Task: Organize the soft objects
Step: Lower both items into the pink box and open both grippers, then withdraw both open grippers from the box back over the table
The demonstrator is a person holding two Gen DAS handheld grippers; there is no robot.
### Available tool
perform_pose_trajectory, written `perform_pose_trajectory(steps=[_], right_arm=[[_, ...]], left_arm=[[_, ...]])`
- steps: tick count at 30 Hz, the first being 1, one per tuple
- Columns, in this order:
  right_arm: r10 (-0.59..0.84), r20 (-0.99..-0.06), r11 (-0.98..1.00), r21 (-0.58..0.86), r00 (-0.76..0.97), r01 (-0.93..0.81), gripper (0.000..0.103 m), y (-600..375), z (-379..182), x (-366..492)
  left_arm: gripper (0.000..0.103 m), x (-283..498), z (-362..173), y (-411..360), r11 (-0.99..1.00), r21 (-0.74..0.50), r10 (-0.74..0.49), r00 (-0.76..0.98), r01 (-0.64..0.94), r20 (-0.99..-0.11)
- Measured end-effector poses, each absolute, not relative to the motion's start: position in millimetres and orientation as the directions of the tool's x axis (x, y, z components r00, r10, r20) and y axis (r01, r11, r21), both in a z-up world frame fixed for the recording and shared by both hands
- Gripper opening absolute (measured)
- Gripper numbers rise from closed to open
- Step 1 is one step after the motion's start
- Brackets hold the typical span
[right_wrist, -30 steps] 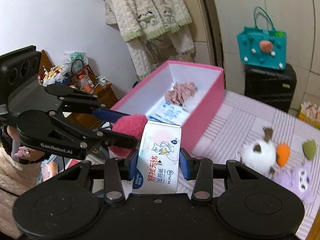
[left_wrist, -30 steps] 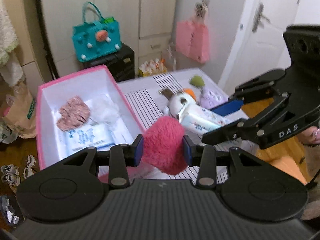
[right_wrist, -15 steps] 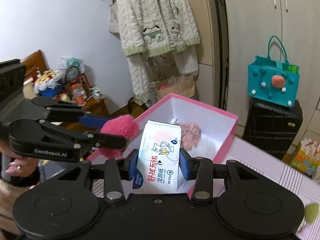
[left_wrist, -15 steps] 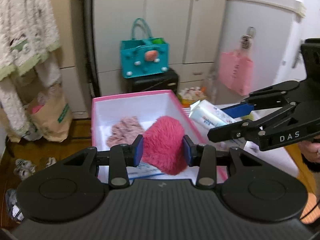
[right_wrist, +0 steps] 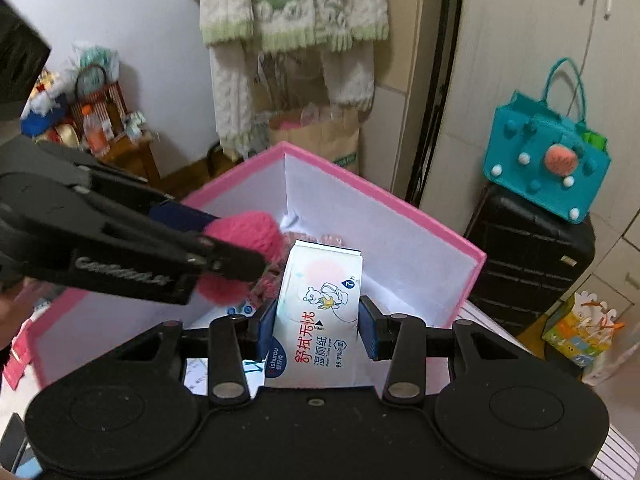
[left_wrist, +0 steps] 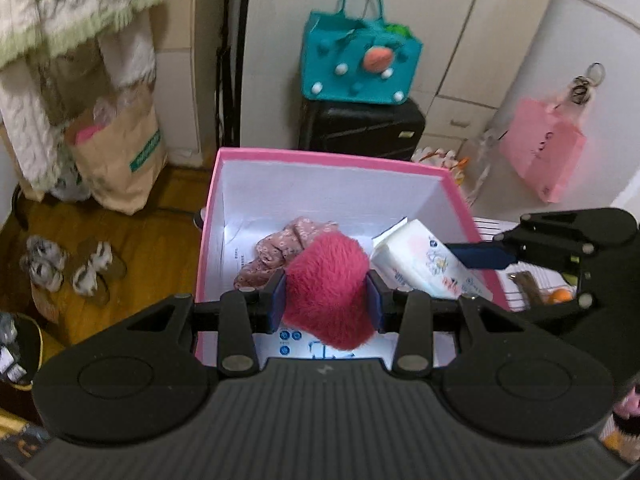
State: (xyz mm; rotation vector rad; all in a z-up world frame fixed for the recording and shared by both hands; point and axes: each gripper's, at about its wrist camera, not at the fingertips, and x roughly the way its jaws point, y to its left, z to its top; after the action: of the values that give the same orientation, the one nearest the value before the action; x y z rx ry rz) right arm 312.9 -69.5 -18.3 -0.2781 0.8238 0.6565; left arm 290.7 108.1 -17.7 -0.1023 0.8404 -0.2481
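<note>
Above the pink box (left_wrist: 256, 156), a red plush (left_wrist: 326, 290) is gripped by the left gripper (left_wrist: 326, 306); at its 3 o'clock, a wipes pack (right_wrist: 318, 312) is clamped between the right gripper (right_wrist: 318, 326) fingers.

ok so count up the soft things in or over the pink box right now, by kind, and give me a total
Fuzzy pink plush, held in the left claw: 1
Wet wipe packs: 2, one in the right claw, one lying on the box floor
Floral pink cloth: 1
Total: 4
</note>
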Motion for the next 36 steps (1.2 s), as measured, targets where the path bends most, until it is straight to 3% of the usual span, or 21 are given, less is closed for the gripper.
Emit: perform_pose_trajectory(steps=[9,14,21,27,36], right_arm=[[0.325,-0.790,0.778,-0.089,0.519,-0.622,0.048,-47,-39,335],[0.313,-0.772,0.775,-0.128,0.553,-0.618,0.056,-51,-33,331],[0.349,-0.738,0.791,-0.097,0.577,-0.603,0.056,-73,-16,314],[0.394,-0.709,0.823,-0.010,0.585,-0.567,0.056,-99,-4,298],[0.484,-0.675,0.826,0.140,0.557,-0.546,0.056,-126,3,268]], left_arm=[[0.040,327,-42,101,0.969,-0.198,-0.247,0.587,0.147,-0.771],[0.041,338,-51,100,0.961,-0.240,-0.274,0.570,0.137,-0.775],[0.044,348,-58,95,0.960,-0.249,-0.277,0.559,0.127,-0.782],[0.061,348,-59,91,0.971,-0.209,-0.237,0.572,0.115,-0.785],[0.063,299,-22,99,0.968,-0.164,-0.247,0.592,0.191,-0.768]])
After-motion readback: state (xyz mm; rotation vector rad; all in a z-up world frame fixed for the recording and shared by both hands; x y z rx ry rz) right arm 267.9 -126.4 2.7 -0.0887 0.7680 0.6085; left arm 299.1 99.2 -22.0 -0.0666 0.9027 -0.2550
